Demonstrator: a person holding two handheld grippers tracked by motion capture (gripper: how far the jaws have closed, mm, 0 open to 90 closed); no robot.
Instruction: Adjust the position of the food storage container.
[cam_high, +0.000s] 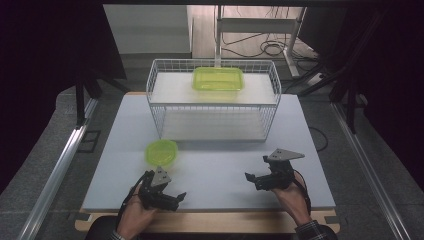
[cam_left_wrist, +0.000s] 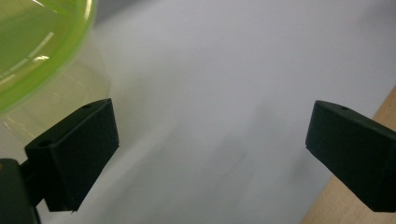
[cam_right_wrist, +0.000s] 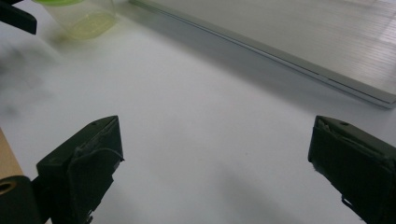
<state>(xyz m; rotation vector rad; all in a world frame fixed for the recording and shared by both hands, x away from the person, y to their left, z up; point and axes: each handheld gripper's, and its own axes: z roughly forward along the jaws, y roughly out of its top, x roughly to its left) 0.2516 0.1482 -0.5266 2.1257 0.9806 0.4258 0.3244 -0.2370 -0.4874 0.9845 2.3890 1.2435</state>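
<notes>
At the bottom of the high view, two hands come in over the near edge of the pale grey desk (cam_high: 210, 150), each holding black tongs. The left tongs (cam_high: 179, 198), at lower left, lie low over the desk with their tips turned toward the middle. In the left gripper view their jaws stand wide apart with only bare desk between them, and the wooden edge of the desk shows at the lower right corner. The right tongs (cam_high: 250, 178), at lower right, carry a grey three-cornered plate (cam_high: 284, 155) on top and point toward the left of the frame. Their jaws are also spread wide, holding nothing, as the right gripper view shows over plain desk surface.

Just beyond the left tongs, left of centre in the high view, stands a small round container of clear plastic with a yellow-green lid (cam_high: 161, 152). It is near those tongs but apart from them, and it fills the upper left corner of the left gripper view (cam_left_wrist: 32, 51).

Farther back, in the upper middle, sits a white wire basket rack (cam_high: 213, 100). On its top level rests a rectangular yellow-green plastic container (cam_high: 218, 78), possibly lidded; the view is too soft to tell.
</notes>
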